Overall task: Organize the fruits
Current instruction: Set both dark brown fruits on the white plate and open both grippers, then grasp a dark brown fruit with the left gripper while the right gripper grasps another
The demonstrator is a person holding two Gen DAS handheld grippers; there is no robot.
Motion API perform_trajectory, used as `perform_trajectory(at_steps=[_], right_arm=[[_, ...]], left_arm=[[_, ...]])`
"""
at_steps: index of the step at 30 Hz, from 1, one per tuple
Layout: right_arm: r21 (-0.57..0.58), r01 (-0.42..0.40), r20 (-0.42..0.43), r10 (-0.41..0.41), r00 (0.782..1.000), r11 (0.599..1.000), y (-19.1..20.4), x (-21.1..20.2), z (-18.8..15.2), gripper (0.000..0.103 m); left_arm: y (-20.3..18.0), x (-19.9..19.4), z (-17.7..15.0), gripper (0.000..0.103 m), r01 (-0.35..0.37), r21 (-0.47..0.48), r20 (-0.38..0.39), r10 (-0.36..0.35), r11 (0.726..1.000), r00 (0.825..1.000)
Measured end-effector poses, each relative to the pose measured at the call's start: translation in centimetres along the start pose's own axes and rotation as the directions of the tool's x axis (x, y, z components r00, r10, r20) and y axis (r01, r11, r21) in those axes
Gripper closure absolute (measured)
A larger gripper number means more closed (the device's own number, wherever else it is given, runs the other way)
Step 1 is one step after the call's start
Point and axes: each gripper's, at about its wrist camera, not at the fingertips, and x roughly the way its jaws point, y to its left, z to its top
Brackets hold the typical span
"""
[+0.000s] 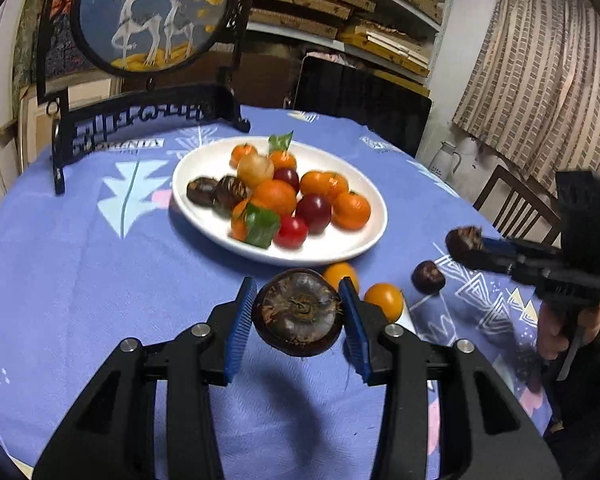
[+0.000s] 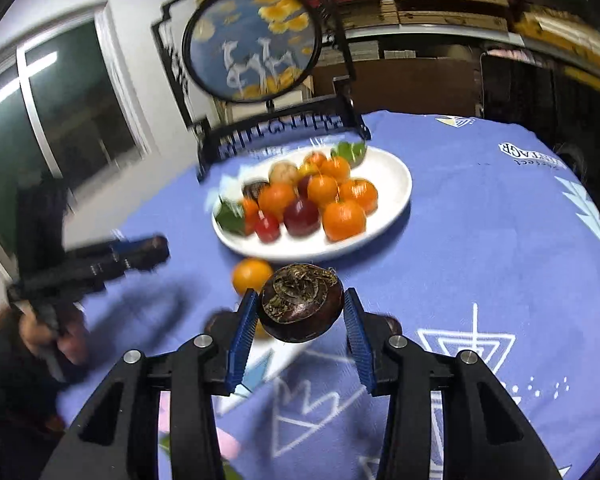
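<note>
My left gripper [image 1: 297, 285] is shut on a dark brown water chestnut [image 1: 298, 314], held above the blue tablecloth in front of the white plate [image 1: 340, 250]. The plate holds several oranges, red plums and dark chestnuts. My right gripper [image 2: 300, 296] is shut on another water chestnut [image 2: 302, 308], also lifted off the cloth. In the left wrist view the right gripper [image 1: 466, 242] shows at the right edge with that chestnut. Two small yellow-orange fruits [image 1: 384, 300] and one loose chestnut [image 1: 428, 277] lie on the cloth near the plate.
A black ornamental stand with a round deer picture [image 1: 148, 32] rises behind the plate [image 2: 392, 176]. A wooden chair [image 1: 516, 204] and a white jug [image 1: 446, 158] are beyond the table's right edge. A person's hand [image 1: 560, 328] grips the right tool.
</note>
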Motion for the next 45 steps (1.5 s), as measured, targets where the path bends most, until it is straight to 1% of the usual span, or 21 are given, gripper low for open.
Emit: perform_trajectory(at_steps=[2, 6, 8, 11, 15, 17, 18, 19, 20, 21, 23, 26, 29, 31, 33, 35, 38, 40, 42, 43, 45], right_arm=[[0.014, -0.028, 0.015, 0.028, 1.000, 1.000, -0.1, -0.5, 1.7, 0.059], [0.023, -0.020, 0.034, 0.019, 0.999, 1.000, -0.3, 0.4, 5.7, 0.059], [0.031, -0.015, 0.034, 0.013, 0.999, 0.999, -0.5, 1.9, 7.6, 0.059], [0.050, 0.012, 0.029, -0.013, 0.999, 0.999, -1.3, 4.9, 10.2, 0.059], [0.076, 0.055, -0.004, -0.055, 0.998, 0.996, -2.3, 9.3, 12.3, 0.059], [0.073, 0.079, -0.030, -0.077, 0.997, 0.994, -2.7, 11.6, 12.6, 0.057], [0.070, 0.091, -0.032, -0.089, 0.996, 0.993, -2.7, 12.0, 12.6, 0.054], [0.064, 0.106, -0.031, -0.105, 0.994, 0.992, -2.7, 12.2, 12.5, 0.044], [0.060, 0.128, -0.012, -0.127, 0.992, 0.990, -2.7, 11.9, 12.4, 0.043], [0.055, 0.126, -0.002, -0.126, 0.992, 0.990, -2.6, 11.5, 12.2, 0.043], [0.058, 0.114, 0.005, -0.114, 0.993, 0.992, -2.5, 10.3, 11.4, 0.043], [0.067, 0.071, 0.014, -0.072, 0.997, 0.995, -2.5, 7.5, 9.5, 0.043], [0.082, 0.050, 0.030, -0.052, 0.998, 0.995, -2.6, 4.6, 6.7, 0.043], [0.096, 0.051, 0.039, -0.055, 0.998, 0.994, -2.8, 3.1, 4.7, 0.042], [0.104, 0.063, 0.050, -0.069, 0.996, 0.993, -2.9, 2.0, 3.0, 0.042], [0.128, 0.052, 0.046, -0.058, 0.997, 0.990, -3.3, 1.3, 1.7, 0.042], [0.147, 0.052, 0.028, -0.056, 0.998, 0.988, -3.7, 0.9, 0.8, 0.042], [0.154, 0.084, 0.023, -0.089, 0.996, 0.984, -4.2, 0.7, 0.5, 0.042], [0.166, 0.101, 0.001, -0.102, 0.995, 0.981, -4.8, 0.7, 0.1, 0.042], [0.168, 0.107, -0.009, -0.107, 0.994, 0.980, -5.0, 0.8, -0.1, 0.042], [0.156, 0.137, -0.042, -0.132, 0.990, 0.978, -5.1, 1.3, -0.7, 0.042]], left_arm=[[-0.4, -0.1, 1.2, 0.061, -0.006, 0.015, 0.004, 0.006, 1.000, 1.000], [-0.5, 1.0, 5.0, 0.061, -0.032, 0.034, 0.008, 0.032, 0.999, 0.999], [-0.2, 2.2, 6.9, 0.061, -0.034, 0.033, 0.014, 0.034, 0.999, 0.999], [0.8, 5.2, 9.3, 0.062, -0.038, -0.005, -0.017, 0.038, 0.999, 0.999], [0.8, 8.7, 10.3, 0.062, -0.075, 0.014, -0.055, 0.076, 0.997, 0.996], [1.1, 10.0, 10.3, 0.062, -0.094, 0.001, -0.075, 0.094, 0.996, 0.993], [1.4, 10.2, 10.1, 0.062, -0.086, -0.021, -0.079, 0.085, 0.996, 0.993], [1.6, 10.1, 9.9, 0.061, -0.075, -0.033, -0.078, 0.072, 0.997, 0.994], [1.5, 9.8, 9.7, 0.057, -0.075, -0.030, -0.074, 0.073, 0.997, 0.995], [1.4, 9.3, 9.4, 0.053, -0.083, -0.018, -0.063, 0.081, 0.996, 0.995], [0.9, 7.9, 8.4, 0.040, -0.094, 0.008, -0.040, 0.095, 0.996, 0.995], [-0.6, 5.9, 6.3, 0.039, -0.068, 0.061, -0.046, 0.071, 0.996, 0.996], [-2.8, 4.4, 3.2, 0.038, -0.037, 0.133, -0.084, 0.049, 0.990, 0.995], [-4.5, 4.1, 0.8, 0.038, -0.027, 0.201, -0.128, 0.053, 0.979, 0.990], [-6.6, 4.5, -1.7, 0.038, -0.039, 0.296, -0.163, 0.090, 0.954, 0.982], [-7.3, 4.9, -2.9, 0.038, -0.034, 0.330, -0.187, 0.101, 0.943, 0.977], [-7.3, 6.1, -3.4, 0.038, -0.036, 0.317, -0.217, 0.110, 0.948, 0.970], [-7.0, 7.0, -3.4, 0.038, -0.038, 0.301, -0.236, 0.113, 0.953, 0.965], [-7.0, 7.4, -3.6, 0.049, -0.013, 0.290, -0.251, 0.089, 0.957, 0.964], [-7.2, 7.2, -3.6, 0.062, -0.003, 0.293, -0.246, 0.078, 0.956, 0.966], [-7.3, 6.6, -3.8, 0.062, 0.002, 0.294, -0.227, 0.068, 0.956, 0.971]])
